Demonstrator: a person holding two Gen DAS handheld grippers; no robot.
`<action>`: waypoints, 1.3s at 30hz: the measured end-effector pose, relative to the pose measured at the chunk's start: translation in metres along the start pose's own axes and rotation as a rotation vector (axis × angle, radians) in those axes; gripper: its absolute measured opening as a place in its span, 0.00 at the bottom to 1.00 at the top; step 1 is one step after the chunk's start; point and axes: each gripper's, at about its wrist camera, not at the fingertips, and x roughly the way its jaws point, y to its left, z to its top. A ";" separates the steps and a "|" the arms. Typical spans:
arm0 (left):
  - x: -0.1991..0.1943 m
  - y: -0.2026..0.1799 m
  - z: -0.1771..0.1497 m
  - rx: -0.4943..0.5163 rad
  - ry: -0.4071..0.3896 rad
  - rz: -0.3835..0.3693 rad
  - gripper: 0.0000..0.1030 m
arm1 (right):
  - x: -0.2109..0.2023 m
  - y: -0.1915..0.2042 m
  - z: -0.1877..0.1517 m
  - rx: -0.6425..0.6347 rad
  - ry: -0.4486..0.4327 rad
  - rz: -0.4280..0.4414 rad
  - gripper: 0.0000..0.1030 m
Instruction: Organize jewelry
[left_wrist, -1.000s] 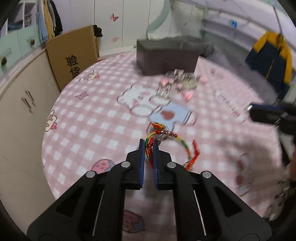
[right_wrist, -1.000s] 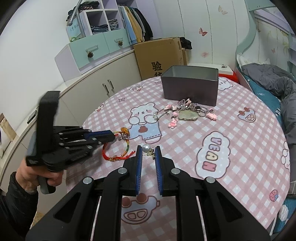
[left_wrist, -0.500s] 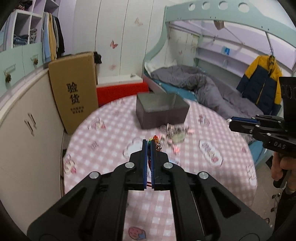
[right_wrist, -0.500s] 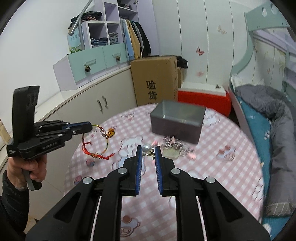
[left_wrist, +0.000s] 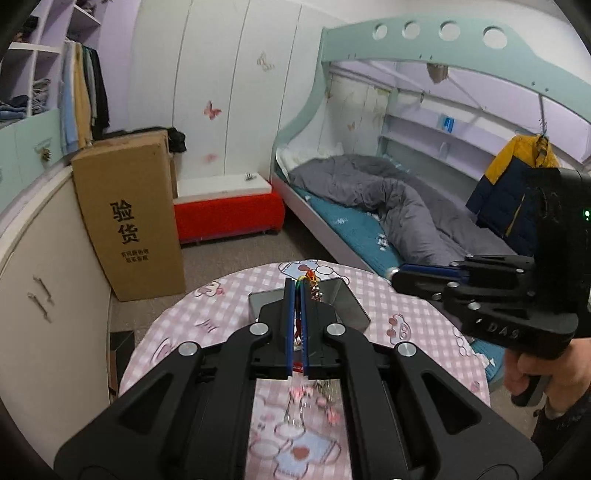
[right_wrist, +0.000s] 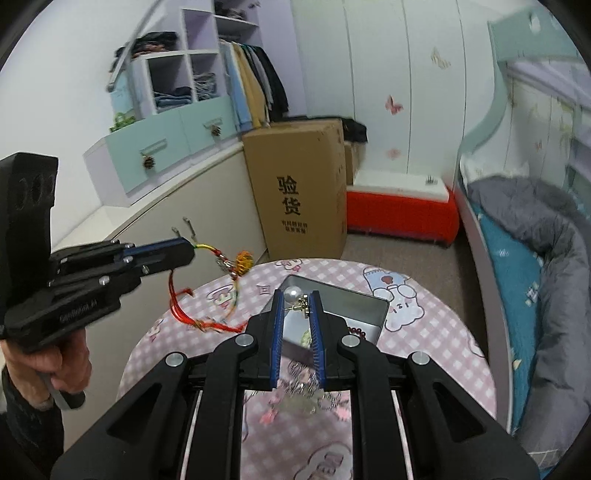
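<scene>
My left gripper (left_wrist: 295, 286) is shut on a red, green and yellow braided bracelet (left_wrist: 312, 282) and holds it high above the table; the bracelet (right_wrist: 225, 273) dangles from it in the right wrist view, left of the tin. My right gripper (right_wrist: 297, 295) is shut on a pearl earring (right_wrist: 293, 294) with a gold clasp, held above the open grey metal tin (right_wrist: 354, 306). The tin (left_wrist: 347, 301) also shows past the left fingertips. The right gripper (left_wrist: 402, 275) is seen from the side in the left wrist view.
A round table with a pink checked cloth (right_wrist: 443, 332) carries a blurred pile of chains and pink charms (right_wrist: 303, 398) near the tin's front. Dark beads (right_wrist: 356, 330) lie inside the tin. A cardboard box (right_wrist: 299, 188), red bench (right_wrist: 399, 210) and bed (left_wrist: 388, 218) stand beyond.
Both grippers have lifted well above the table and moved over the tin. The bracelet left the cloth and now hangs from the left gripper. The pearl earring stays pinched in the right gripper.
</scene>
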 end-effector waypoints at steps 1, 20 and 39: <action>0.013 0.000 0.003 -0.001 0.017 -0.003 0.03 | 0.011 -0.008 0.003 0.020 0.014 0.001 0.12; 0.032 0.026 -0.009 -0.090 -0.013 0.142 0.94 | 0.007 -0.068 -0.017 0.282 -0.061 -0.071 0.93; -0.091 -0.004 -0.063 -0.023 -0.187 0.231 0.94 | -0.087 -0.010 -0.059 0.160 -0.188 -0.134 0.93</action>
